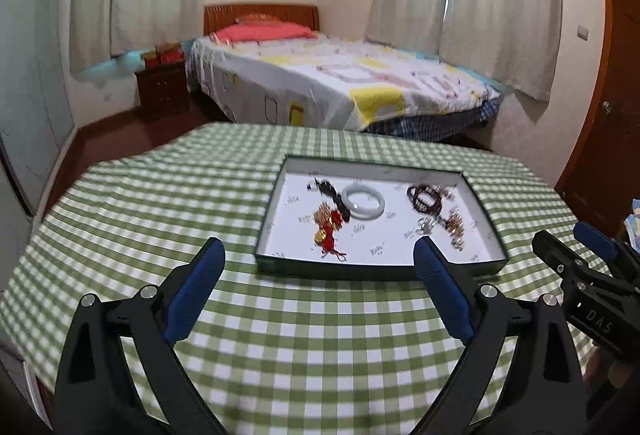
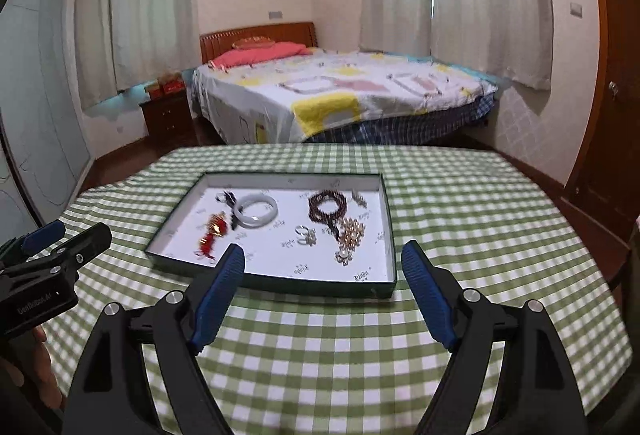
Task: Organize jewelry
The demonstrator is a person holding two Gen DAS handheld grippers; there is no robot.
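Observation:
A shallow dark-rimmed tray [image 1: 376,269] [image 2: 276,281] with a white floor lies on the green checked tablecloth. In it lie a white bangle [image 1: 363,199] [image 2: 256,211], a red and gold charm [image 1: 329,225] [image 2: 214,231], a dark bead bracelet [image 1: 426,197] [image 2: 326,207], a silver ring [image 2: 305,235], a gold and pearl piece [image 1: 456,227] [image 2: 349,237] and a small black item [image 1: 322,187]. My left gripper [image 1: 320,249] is open and empty, just in front of the tray. My right gripper [image 2: 323,251] is open and empty over the tray's near edge.
The table [image 1: 160,195] [image 2: 480,219] has a green and white checked cloth. The right gripper shows at the right edge of the left wrist view [image 1: 576,255]; the left gripper shows at the left edge of the right wrist view [image 2: 68,239]. A bed [image 1: 340,87] and a nightstand [image 1: 162,89] stand beyond the table.

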